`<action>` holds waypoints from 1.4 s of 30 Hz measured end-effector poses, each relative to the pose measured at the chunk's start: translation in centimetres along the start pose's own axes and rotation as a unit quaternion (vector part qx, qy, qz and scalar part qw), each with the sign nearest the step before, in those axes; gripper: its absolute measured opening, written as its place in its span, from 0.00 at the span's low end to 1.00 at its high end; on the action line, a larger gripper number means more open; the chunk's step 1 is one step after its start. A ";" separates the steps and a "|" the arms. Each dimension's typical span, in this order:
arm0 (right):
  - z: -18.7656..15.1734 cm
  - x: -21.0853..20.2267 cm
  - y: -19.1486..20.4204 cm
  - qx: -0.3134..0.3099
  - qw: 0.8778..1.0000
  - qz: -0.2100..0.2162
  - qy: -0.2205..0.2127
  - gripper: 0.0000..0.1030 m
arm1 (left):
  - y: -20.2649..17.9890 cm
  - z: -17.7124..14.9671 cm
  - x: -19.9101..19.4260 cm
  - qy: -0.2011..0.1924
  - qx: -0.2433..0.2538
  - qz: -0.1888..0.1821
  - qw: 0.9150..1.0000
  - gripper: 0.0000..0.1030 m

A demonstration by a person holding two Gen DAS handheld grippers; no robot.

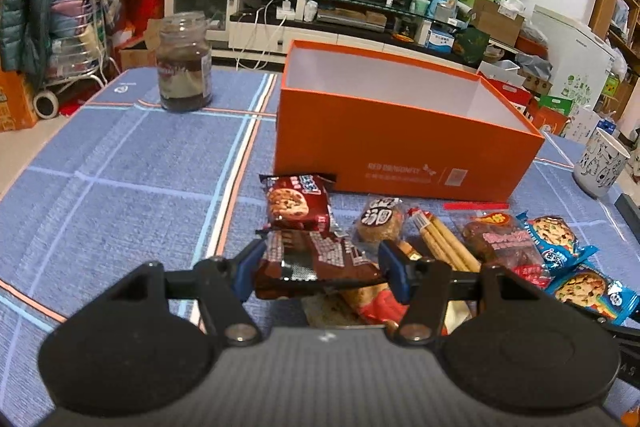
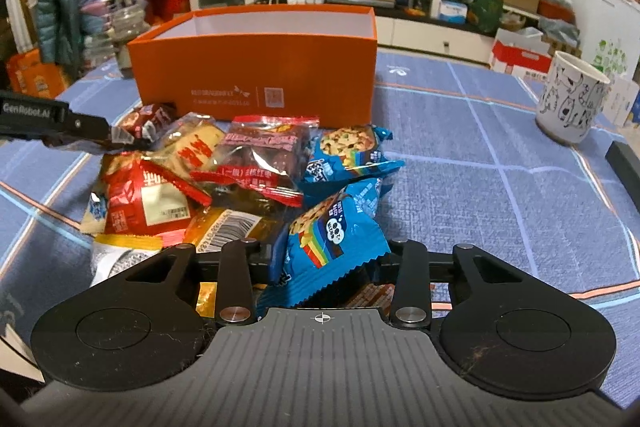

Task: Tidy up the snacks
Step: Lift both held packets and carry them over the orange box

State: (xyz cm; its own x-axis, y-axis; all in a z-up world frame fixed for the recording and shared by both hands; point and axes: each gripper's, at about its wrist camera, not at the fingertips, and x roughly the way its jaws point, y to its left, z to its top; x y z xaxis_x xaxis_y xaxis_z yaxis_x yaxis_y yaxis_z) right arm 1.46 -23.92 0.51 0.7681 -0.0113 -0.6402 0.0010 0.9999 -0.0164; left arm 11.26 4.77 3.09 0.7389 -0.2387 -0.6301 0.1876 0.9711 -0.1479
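An open orange box (image 1: 384, 139) stands on the blue plaid tablecloth; it also shows in the right wrist view (image 2: 256, 75). A pile of snack packets lies in front of it. My left gripper (image 1: 320, 263) is shut on a brown cookie packet (image 1: 316, 263) and holds it at the pile's left side. A second brown cookie packet (image 1: 298, 203) lies just beyond. My right gripper (image 2: 324, 259) is shut on a blue cookie packet (image 2: 332, 239). Another blue cookie packet (image 2: 348, 151) and red packets (image 2: 260, 155) lie ahead. The left gripper's finger (image 2: 72, 127) shows at far left.
A glass jar (image 1: 185, 63) stands on the table's far left. A white mug with cat drawings (image 2: 572, 99) stands at the right, also seen in the left wrist view (image 1: 600, 163). Biscuit sticks (image 1: 444, 243) and a round cake (image 1: 380, 223) lie in the pile. Cluttered furniture stands behind the table.
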 end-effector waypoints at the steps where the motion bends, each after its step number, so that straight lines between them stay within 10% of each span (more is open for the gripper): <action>1: 0.1 -0.2 0.0 0.000 1.000 0.000 -0.003 0.20 | 0.0 0.0 0.0 -0.001 0.002 0.000 1.000 0.58; 29: 2.6 -4.7 0.0 0.014 0.997 0.034 -0.068 0.20 | -1.4 0.2 -3.2 -0.021 0.010 -0.020 1.000 0.58; 42: 15.5 2.2 -0.3 0.028 0.993 0.064 -0.095 0.20 | -2.8 12.0 0.7 -0.082 0.013 -0.047 0.995 0.58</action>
State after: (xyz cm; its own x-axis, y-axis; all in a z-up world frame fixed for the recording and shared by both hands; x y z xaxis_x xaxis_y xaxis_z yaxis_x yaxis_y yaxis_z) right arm 13.08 -24.08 10.95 0.8708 0.1130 -0.4785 -0.0732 0.9922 0.1011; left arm 18.97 1.74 12.23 0.8129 -0.3292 -0.4805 0.2759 0.9441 -0.1801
